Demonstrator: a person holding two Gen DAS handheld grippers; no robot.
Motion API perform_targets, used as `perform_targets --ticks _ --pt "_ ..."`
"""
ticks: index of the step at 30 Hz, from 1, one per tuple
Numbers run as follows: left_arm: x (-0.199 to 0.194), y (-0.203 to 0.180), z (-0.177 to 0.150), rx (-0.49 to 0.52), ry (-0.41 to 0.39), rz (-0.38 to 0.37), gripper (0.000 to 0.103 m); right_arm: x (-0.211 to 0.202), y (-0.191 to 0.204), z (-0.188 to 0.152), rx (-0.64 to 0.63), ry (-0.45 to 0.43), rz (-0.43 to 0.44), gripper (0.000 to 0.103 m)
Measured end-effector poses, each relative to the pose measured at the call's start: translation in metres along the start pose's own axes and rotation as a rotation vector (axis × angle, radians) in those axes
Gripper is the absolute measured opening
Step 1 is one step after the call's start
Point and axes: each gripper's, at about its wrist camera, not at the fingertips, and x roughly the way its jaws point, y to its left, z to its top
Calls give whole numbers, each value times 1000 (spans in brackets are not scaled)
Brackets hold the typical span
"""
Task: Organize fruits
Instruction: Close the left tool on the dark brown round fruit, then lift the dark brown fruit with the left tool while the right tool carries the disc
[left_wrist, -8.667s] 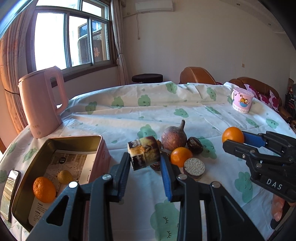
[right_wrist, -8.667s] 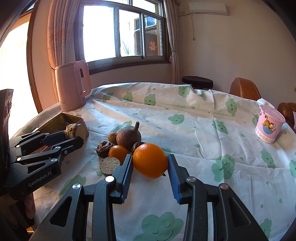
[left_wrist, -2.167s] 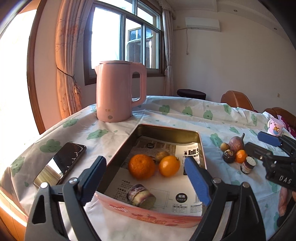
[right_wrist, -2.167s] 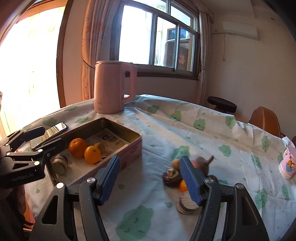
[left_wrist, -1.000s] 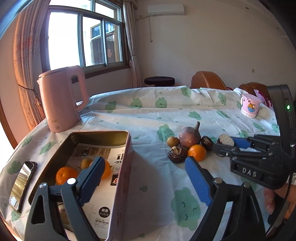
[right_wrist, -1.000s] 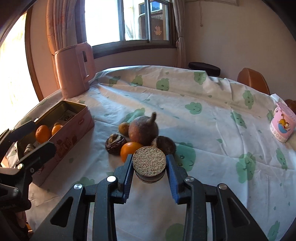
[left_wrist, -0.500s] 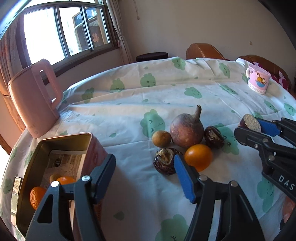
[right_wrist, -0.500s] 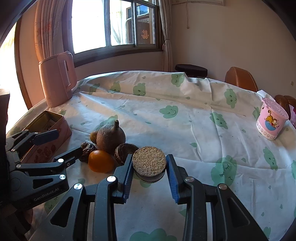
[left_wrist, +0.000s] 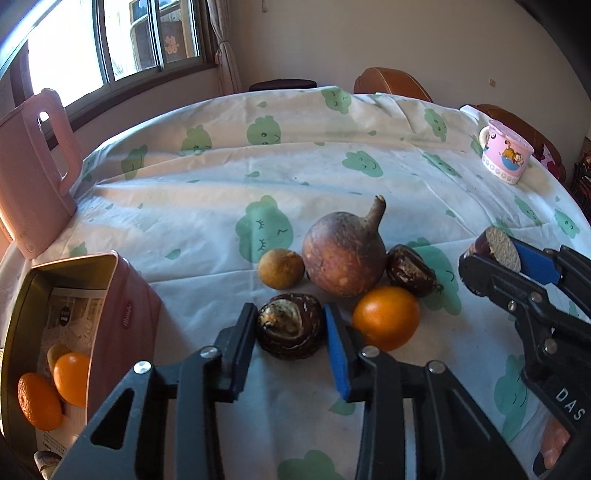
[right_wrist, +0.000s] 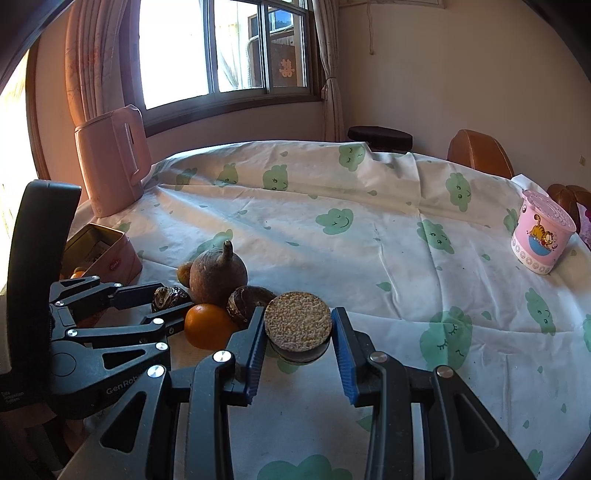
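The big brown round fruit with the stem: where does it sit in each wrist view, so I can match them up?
Left wrist: big brown stemmed fruit sits just right of centre, behind the dark shrivelled fruit between the left gripper jaws.
Right wrist: it sits left of centre, behind the orange.
Shared landmark: the pink cartoon cup, at the right edge in both.

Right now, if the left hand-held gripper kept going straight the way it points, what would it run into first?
The left hand-held gripper already has the dark wrinkled fruit between its jaws, which have just been closing. Beyond it, probably the big brown stemmed fruit, though depth is unclear.
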Motion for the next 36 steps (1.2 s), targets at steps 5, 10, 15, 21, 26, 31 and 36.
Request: perform_targets --ticks 5,10,15,21,26,31,36 --pt "-5 1 0 -3 -25 -4 38 -3 -2 -1 2 -15 6 37" --pt "-15 6 -1 -20 -79 -21 38 -9 -3 -2 7 -45 24 37" --pt "-24 8 -1 -28 -129 -21 38 -14 -2 -2 3 -74 34 37" --pt "-33 8 -2 -31 -176 -18 38 -17 -1 -2 0 -90 39 37" --pt "-39 9 -4 -36 -209 -10 38 -18 0 -2 -6 -98 38 37" --pt "-45 10 -6 -41 -246 -1 38 -21 1 -2 -12 -116 36 37" --pt "-49 12 -7 -51 -265 5 38 -24 2 -4 -20 -134 31 37"
